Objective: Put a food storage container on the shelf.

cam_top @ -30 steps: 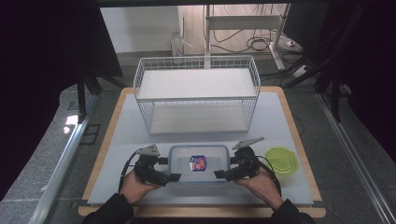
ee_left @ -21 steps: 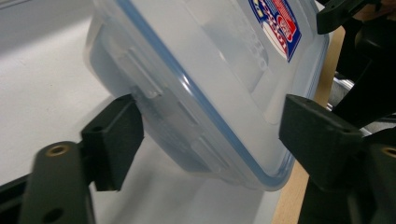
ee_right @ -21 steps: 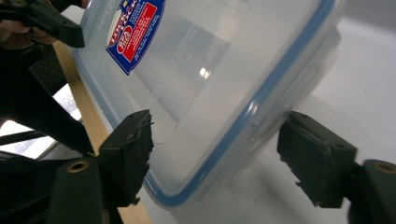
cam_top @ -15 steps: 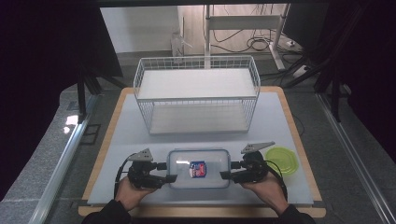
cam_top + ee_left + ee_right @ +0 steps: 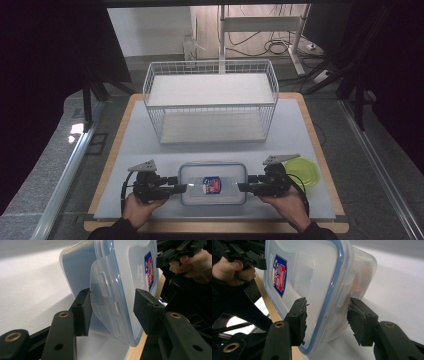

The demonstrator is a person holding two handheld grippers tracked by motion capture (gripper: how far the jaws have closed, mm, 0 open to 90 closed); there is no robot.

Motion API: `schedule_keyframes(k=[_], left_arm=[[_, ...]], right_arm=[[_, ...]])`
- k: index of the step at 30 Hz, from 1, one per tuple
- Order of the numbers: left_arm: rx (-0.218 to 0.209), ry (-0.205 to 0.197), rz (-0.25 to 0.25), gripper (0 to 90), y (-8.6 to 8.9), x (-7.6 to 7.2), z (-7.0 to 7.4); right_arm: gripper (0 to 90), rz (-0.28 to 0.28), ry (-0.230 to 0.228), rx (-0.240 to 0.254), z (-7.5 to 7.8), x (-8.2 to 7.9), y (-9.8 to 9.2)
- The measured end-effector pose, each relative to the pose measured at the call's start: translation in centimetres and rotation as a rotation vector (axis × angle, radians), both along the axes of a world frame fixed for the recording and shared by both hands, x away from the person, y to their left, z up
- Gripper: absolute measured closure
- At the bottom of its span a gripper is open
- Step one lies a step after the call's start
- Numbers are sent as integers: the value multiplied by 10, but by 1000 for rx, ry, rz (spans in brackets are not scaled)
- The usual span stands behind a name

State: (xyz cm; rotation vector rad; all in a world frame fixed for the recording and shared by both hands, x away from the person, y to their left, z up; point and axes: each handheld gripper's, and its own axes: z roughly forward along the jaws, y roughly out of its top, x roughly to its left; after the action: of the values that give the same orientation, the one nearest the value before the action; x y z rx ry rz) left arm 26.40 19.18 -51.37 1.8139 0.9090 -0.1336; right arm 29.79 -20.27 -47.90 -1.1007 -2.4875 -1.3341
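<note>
Lying flat near the front edge of the table (image 5: 150, 150), the clear plastic food container (image 5: 213, 183) carries a blue-rimmed lid with a red and blue label at its middle. Its walls are see-through; from the right gripper view something orange shows blurred through the side, too unclear to name.

On the container's left end the left gripper (image 5: 181, 188) straddles the lid's side flap. Its 2 jaws have just been closing, and in the left gripper view 1 pad touches the flap while the other stands a little off the lid, so the grip is not yet tight. On the container's right end the right gripper (image 5: 244, 187) does the same: its jaws have just been closing around that end, 1 pad against the lid's face and the other close to the wall, with a small gap visible. Each gripper sits in a hand that comes in from the near side of the container.

Just right of the container, behind the right gripper, lies a round yellow-green lid (image 5: 300, 172) flat on the table. Beyond the container, well apart from it, stands a white wire basket (image 5: 210, 102) with 2 levels, a white shelf on top and a floor below; both levels look bare.
</note>
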Motion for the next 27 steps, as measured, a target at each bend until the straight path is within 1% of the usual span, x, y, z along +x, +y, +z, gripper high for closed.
schedule_keyframes(k=[3, 5, 7, 9, 11, 13, 15, 19, 27], left_arm=[[-4, -7, 20, 512, -1, 0, 1], [-4, -9, 24, 517, -1, 1, 1], [-10, -1, 26, 523, 0, 2, 1], [2, -4, 33, 523, -2, 3, 3], [11, -7, 42, 522, -2, 3, 5], [7, -12, 44, 521, -2, 4, 7], [-3, -23, 47, 522, -1, 4, 12], [-5, -40, 50, 521, 1, 6, 21], [7, -74, 60, 522, 4, 12, 42]], right_arm=[[527, -14, -1, 15, 0, 0, -1], [529, -20, -9, 5, 1, -1, 0], [531, -24, -20, 2, 2, -1, 1], [532, -30, -19, 7, 2, -1, 1], [532, -33, -29, 12, 2, 0, 1], [532, -39, -39, 20, 4, 0, 1], [535, -44, -47, 35, 8, 1, 0], [543, -41, -68, 65, 18, 3, 0], [541, -36, -97, 79, 35, 10, 3]])
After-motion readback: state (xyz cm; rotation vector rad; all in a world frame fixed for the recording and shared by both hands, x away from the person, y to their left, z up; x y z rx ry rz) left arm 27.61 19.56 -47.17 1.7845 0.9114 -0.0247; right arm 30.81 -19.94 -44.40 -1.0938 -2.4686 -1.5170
